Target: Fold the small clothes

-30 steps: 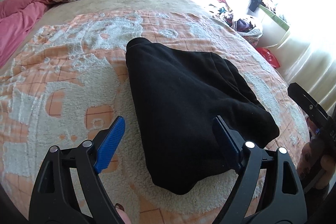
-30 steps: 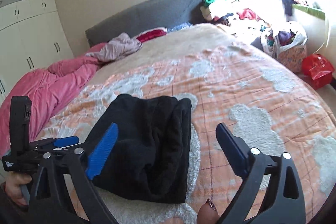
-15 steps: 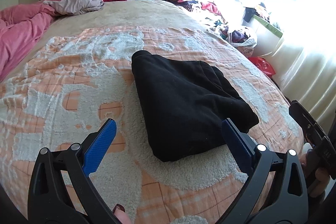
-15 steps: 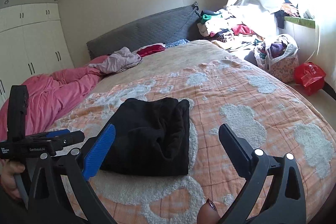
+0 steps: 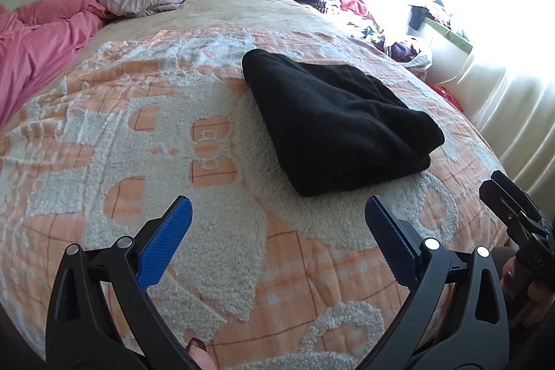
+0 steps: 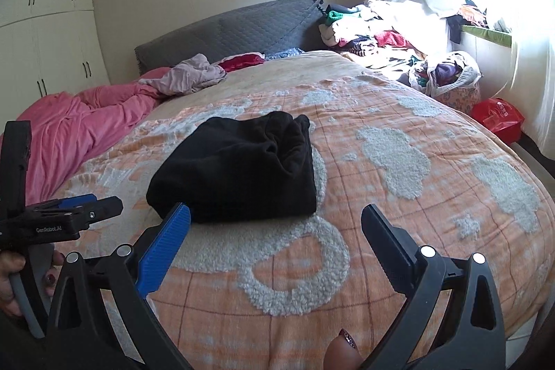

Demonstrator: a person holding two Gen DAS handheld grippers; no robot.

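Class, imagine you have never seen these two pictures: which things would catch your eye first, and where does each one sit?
The folded black garment stands out first, lying alone in the middle of the orange and white blanket. Next come the two open hand-held grippers, the left hand-held gripper and the right hand-held gripper, both poised short of the garment and holding nothing. A pink duvet is bunched at the bed's left side.

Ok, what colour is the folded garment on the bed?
Black folded garment, plain with no pattern; clearest in the left wrist view.
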